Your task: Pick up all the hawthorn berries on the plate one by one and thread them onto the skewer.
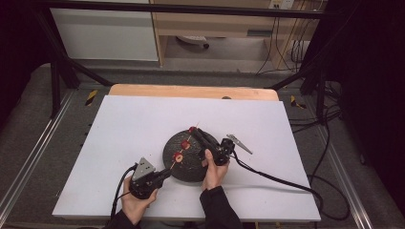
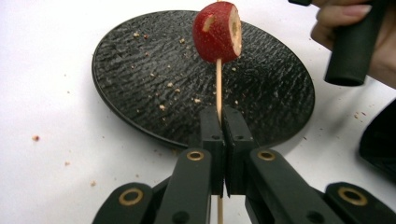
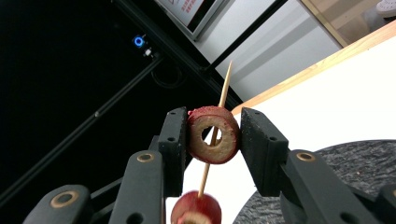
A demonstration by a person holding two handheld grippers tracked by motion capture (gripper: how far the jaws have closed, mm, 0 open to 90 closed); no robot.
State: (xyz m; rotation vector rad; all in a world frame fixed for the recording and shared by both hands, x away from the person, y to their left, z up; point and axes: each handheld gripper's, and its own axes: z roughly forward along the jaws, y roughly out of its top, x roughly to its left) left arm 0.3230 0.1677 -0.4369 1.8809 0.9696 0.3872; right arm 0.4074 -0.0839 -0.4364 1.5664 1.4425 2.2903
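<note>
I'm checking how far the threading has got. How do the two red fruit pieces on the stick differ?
The upper fruit piece is squeezed between the right gripper's fingers; the lower fruit piece hangs free on the stick. The upper shows a hollow, ring-like cut face, the lower mostly red skin. Both are red, cored and skewered.

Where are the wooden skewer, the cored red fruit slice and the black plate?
wooden skewer (image 2: 218, 84), left gripper view, bare shaft.
cored red fruit slice (image 3: 215, 140), right gripper view, pale cut ring.
black plate (image 2: 126, 60), left gripper view, textured surface.

Red fruit pieces (image 2: 217, 31) on a pale skewer (image 2: 218, 86); black ridged plate (image 2: 140, 84).
</note>
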